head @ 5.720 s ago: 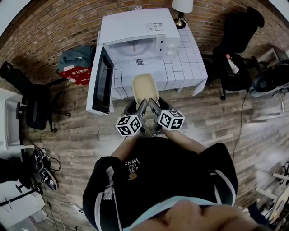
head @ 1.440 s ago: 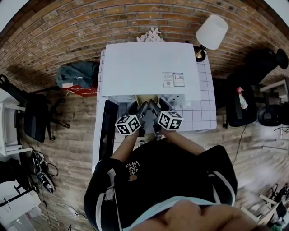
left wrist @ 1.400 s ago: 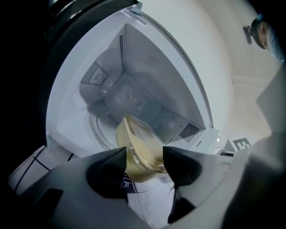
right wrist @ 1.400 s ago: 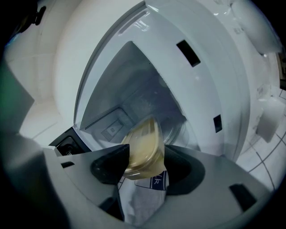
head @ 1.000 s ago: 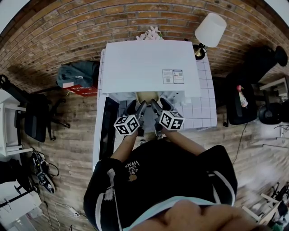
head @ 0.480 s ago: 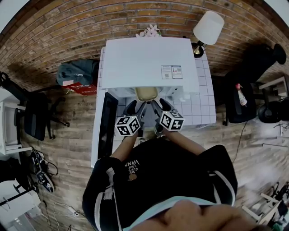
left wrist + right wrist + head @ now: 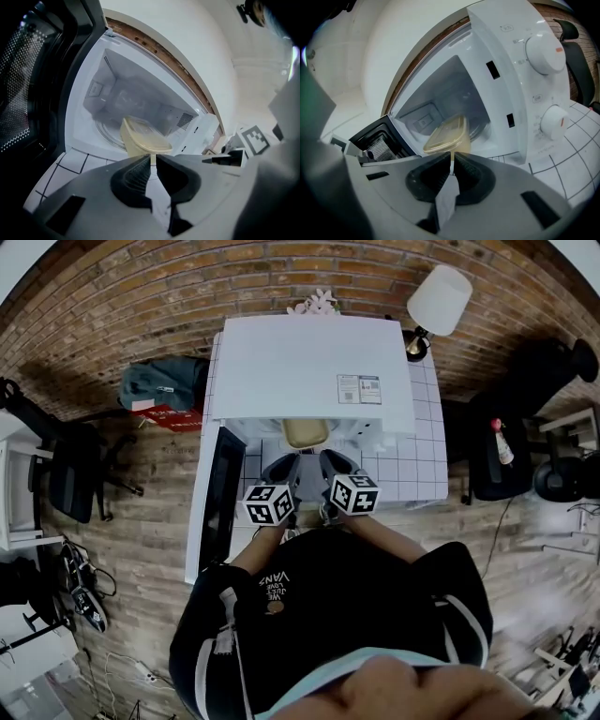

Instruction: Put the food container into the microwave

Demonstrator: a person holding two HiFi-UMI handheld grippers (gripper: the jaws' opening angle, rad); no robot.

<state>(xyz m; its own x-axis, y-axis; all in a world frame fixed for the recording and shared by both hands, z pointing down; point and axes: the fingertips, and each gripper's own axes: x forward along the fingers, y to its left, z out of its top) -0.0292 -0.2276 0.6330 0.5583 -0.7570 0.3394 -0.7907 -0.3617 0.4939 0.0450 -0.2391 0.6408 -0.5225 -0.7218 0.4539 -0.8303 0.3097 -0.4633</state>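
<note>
Microwave loading, seen from overhead: a person in a black top (image 7: pixel 328 615) is leaning over a white-tiled surface (image 7: pixel 417 470), reaching both forearms forward and slightly inward, the left forearm (image 7: pixel 251 554) and the right forearm (image 7: pixel 389 532) ending at 2 marker cubes that are sitting side by side, close but apart.

The left tool (image 7: pixel 152 161) and the right tool (image 7: pixel 452 165) are pointing ahead and gently downward at the oven's mouth, their tips converging. Both tools are now clenched: each pair of jaws has just been closing and is standing nearly together, leaving only a thin slit and gripping nothing.

Just beyond the tips, the food container (image 7: pixel 305 432), pale yellow with a lid on, is sitting inside the microwave (image 7: pixel 309 362), clear of both tools. The left gripper view is showing it resting on the round turntable (image 7: pixel 105 133) near the front of the white cavity.

The microwave's door (image 7: pixel 220 488) is hanging wide open to the person's left, its dark window facing inward. On the oven's right front panel, 2 knobs (image 7: pixel 543 54) are showing one above the other. Behind the microwave, a white-shaded lamp (image 7: pixel 441 296) is standing on the surface against a brick wall (image 7: pixel 141 296).
</note>
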